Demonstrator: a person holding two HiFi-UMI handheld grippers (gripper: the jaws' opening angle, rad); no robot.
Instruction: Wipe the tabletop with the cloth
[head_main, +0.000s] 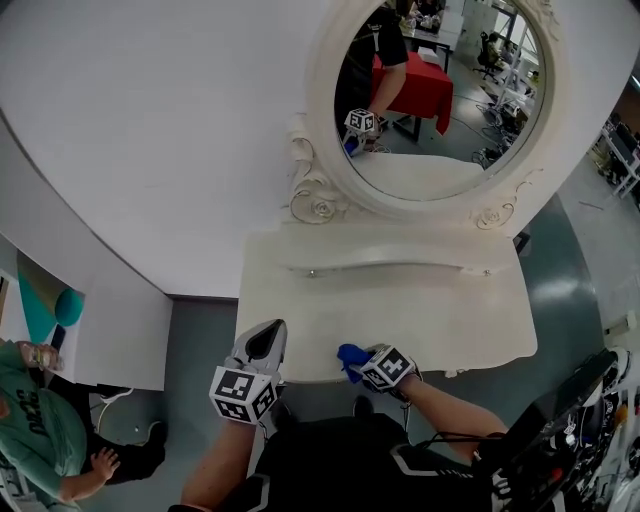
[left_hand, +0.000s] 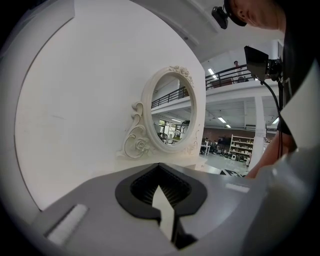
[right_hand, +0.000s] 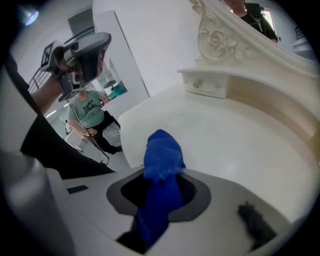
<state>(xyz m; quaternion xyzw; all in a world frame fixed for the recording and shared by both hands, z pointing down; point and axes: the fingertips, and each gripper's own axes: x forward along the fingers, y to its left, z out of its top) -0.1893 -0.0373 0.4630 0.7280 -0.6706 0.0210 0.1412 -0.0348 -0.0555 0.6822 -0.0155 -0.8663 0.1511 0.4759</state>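
The tabletop (head_main: 400, 320) lies open across its width, bounded behind by the drawer ledge (head_main: 390, 256) and mirror (head_main: 440, 100).

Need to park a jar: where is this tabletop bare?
Bare between the drawer ledge and the front edge of the tabletop, widest at right. Crowded only at front: the cloth in the right claw, the left claw by the left corner.
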